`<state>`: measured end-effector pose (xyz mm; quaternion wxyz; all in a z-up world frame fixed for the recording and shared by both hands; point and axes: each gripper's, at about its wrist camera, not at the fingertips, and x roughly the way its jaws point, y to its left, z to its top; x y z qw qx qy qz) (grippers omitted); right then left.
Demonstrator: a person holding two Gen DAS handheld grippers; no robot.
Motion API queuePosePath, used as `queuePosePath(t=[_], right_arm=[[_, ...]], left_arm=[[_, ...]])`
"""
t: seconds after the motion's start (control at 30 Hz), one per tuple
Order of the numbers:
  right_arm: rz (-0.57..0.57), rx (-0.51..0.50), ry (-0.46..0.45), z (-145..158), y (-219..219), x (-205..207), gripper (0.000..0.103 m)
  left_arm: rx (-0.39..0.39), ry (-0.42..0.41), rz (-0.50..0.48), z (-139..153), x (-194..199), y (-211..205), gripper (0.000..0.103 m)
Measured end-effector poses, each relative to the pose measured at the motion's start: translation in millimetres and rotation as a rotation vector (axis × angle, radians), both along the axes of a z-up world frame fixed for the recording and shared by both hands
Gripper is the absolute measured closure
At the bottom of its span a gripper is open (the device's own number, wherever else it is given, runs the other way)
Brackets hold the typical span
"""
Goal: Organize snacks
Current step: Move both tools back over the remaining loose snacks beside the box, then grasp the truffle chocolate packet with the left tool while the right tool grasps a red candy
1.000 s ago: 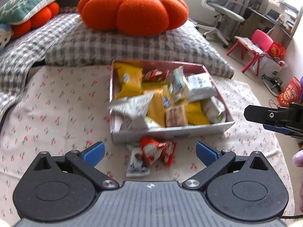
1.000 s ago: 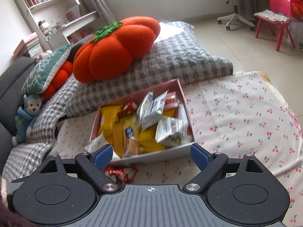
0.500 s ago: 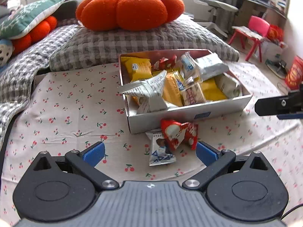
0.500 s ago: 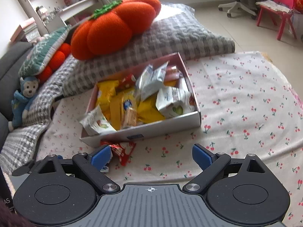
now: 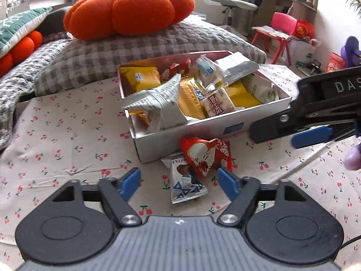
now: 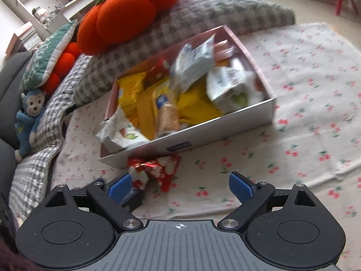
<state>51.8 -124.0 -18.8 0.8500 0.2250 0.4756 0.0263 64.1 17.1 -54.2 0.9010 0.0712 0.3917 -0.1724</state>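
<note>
Though ungripped, red packet (image 5: 206, 157) between left gripper (image 5: 179, 181) fingers (image 5: 129, 181).

The red snack packet (image 5: 206, 155) is glossy, crinkled foil. The box (image 5: 203, 133) looks like smooth matt card. The pumpkin cushion (image 5: 135, 11) is fuzzy knit.

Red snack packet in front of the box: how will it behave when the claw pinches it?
The red snack packet looks puffed and crinkled, so it probably crumples and gives. Its glossy film may slip. It lies partly on the blue-and-white packet, which might shift as it lifts.
</note>
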Motion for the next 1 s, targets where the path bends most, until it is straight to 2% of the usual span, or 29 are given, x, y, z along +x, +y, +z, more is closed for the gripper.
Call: queuePosePath(t=[0.1, 0.23, 0.47, 0.67, 0.83, 0.9, 0.93, 1.0], right_arm=[[0.013, 0.035, 0.009, -6.9, 7.5, 5.8, 0.008], [0.013, 0.048, 0.017, -15.5, 15.2, 11.6, 0.009], [0.021, 0.059, -0.002, -22.6, 23.9, 18.4, 0.011], [0.036, 0.038, -0.03, -27.8, 33.4, 22.5, 0.028], [0.037, 0.029, -0.051, -29.9, 36.6, 24.6, 0.051], [0.048, 0.044, -0.056, -29.2, 36.6, 25.3, 0.058], [0.048, 0.039, -0.052, -28.0, 37.0, 25.5, 0.059], [0.054, 0.007, -0.057, -24.5, 38.4, 24.6, 0.068]], left_arm=[[0.005, 0.018, 0.001, -2.4, 2.8, 0.4, 0.052], [0.0, 0.04, -0.01, -5.1, 4.6, 1.5, 0.056], [-0.048, 0.094, 0.011, -10.1, 10.2, 7.8, 0.071], [-0.075, 0.107, 0.026, -7.7, 9.7, 10.8, 0.075], [-0.086, 0.115, 0.027, -7.1, 8.5, 12.5, 0.077], [-0.087, 0.118, 0.027, -7.1, 9.9, 11.9, 0.078], [-0.085, 0.119, 0.026, -7.0, 11.4, 10.9, 0.078], [-0.084, 0.119, 0.028, -5.6, 11.7, 12.0, 0.08]])
